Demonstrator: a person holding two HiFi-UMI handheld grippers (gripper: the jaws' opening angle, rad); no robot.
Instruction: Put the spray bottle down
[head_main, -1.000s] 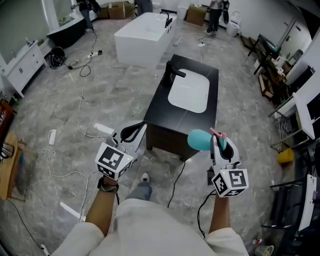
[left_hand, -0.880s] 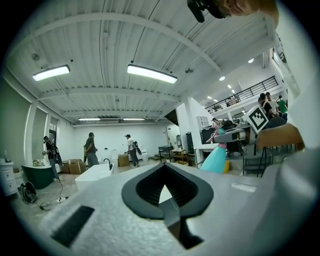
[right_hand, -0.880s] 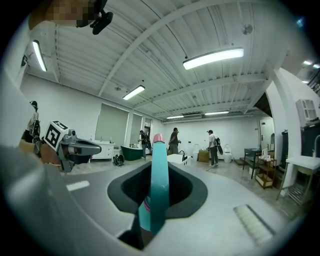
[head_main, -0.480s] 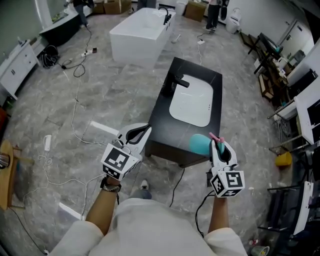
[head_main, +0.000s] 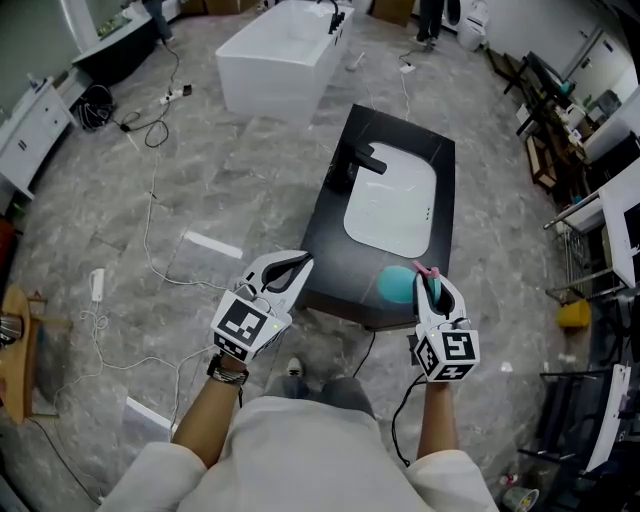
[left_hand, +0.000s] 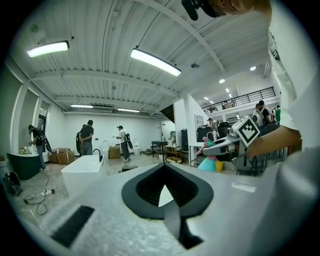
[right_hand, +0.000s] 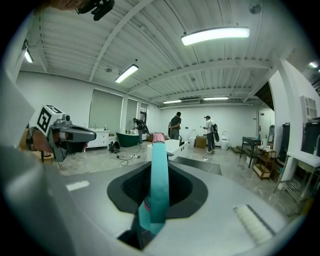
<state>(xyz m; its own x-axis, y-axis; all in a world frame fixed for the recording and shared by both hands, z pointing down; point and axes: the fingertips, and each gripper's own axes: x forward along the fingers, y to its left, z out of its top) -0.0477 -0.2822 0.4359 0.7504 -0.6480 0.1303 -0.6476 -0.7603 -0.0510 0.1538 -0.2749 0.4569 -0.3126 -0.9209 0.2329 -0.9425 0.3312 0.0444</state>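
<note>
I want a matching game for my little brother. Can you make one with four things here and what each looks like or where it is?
1 spray bottle
2 left tool
3 faucet
4 bathtub

A black, on the sink counter
B teal, gripped by the right tool
C white, on the floor
D shut, nothing in it

Pairs: 1-B, 2-D, 3-A, 4-C

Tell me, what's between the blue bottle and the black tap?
The white basin, sunk in the black counter. The head view shows it, with the tap beyond and the bottle nearer.
</note>
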